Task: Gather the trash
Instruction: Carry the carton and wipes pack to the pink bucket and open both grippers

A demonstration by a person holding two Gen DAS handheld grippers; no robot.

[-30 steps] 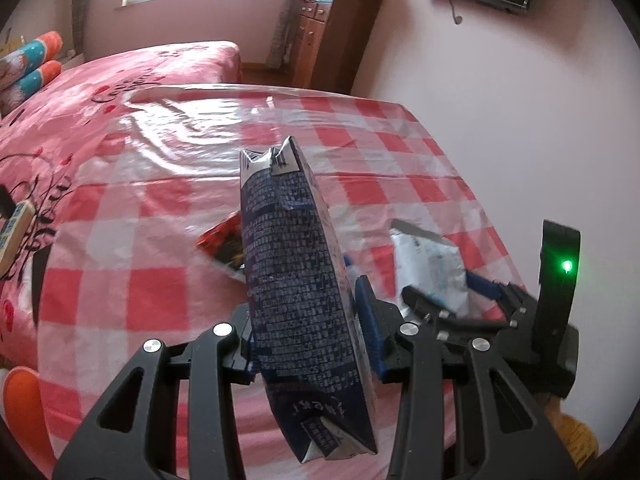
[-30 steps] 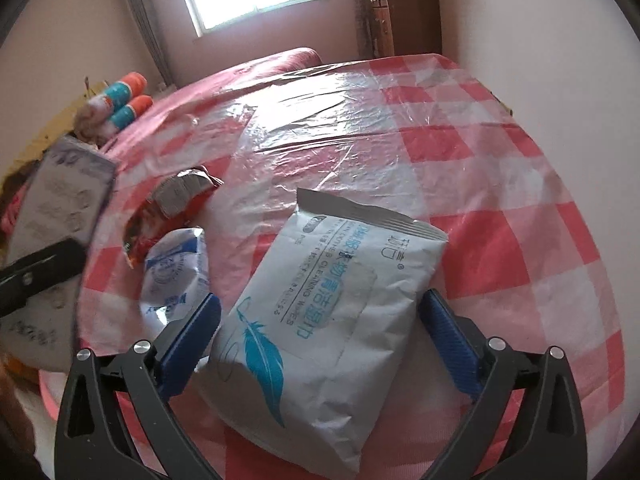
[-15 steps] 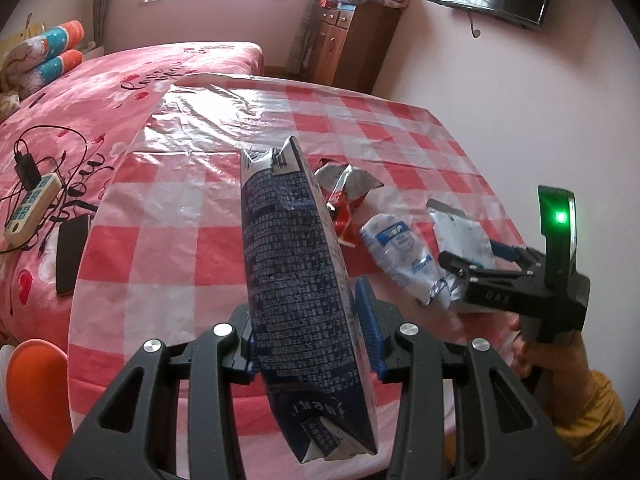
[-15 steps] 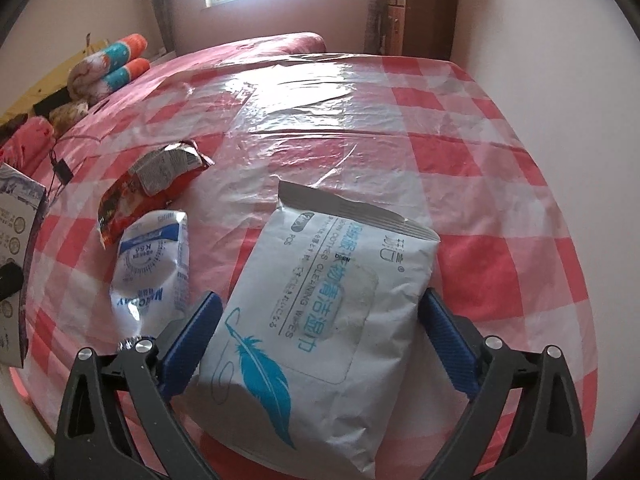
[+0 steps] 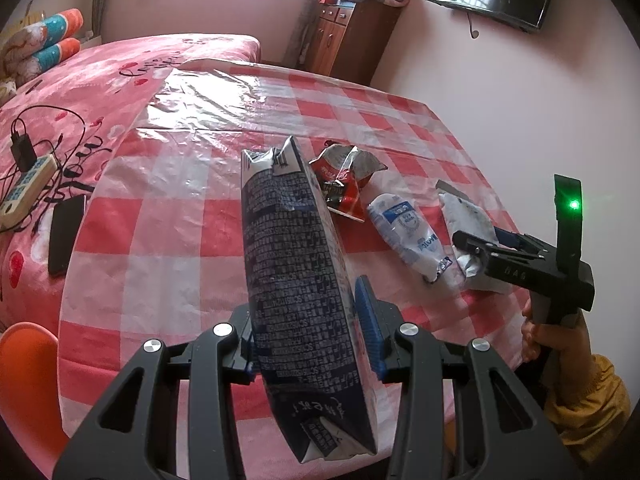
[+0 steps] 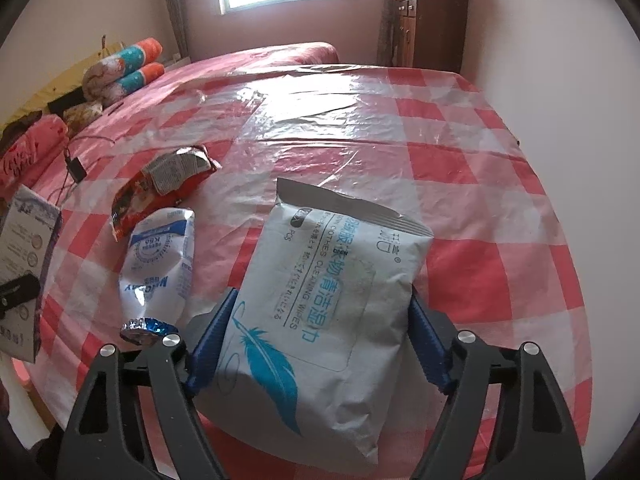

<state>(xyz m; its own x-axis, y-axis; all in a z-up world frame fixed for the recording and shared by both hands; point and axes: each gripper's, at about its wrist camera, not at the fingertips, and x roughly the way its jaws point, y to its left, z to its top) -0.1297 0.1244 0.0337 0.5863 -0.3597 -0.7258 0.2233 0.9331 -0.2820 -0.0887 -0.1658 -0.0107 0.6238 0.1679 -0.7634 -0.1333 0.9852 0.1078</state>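
My left gripper (image 5: 308, 320) is shut on a dark blue carton (image 5: 296, 280) and holds it above the near edge of the checked table (image 5: 168, 216). My right gripper (image 6: 320, 344) is shut on a white wipes pack (image 6: 328, 296) with a blue feather print, over the table's near right part; it also shows in the left wrist view (image 5: 468, 220). A red snack wrapper (image 5: 344, 184) and a white and blue pouch (image 5: 408, 232) lie on the table between the two grippers.
A bed (image 5: 80, 92) with pink covers lies left of the table, with a power strip (image 5: 24, 188) and a black phone (image 5: 66, 228) on it. An orange stool (image 5: 28, 372) stands at the lower left. A wooden cabinet (image 5: 352, 40) stands at the back.
My left gripper has drawn back and up with the carton, so more of the table shows. My right gripper has lifted the wipes pack slightly and pulled back.
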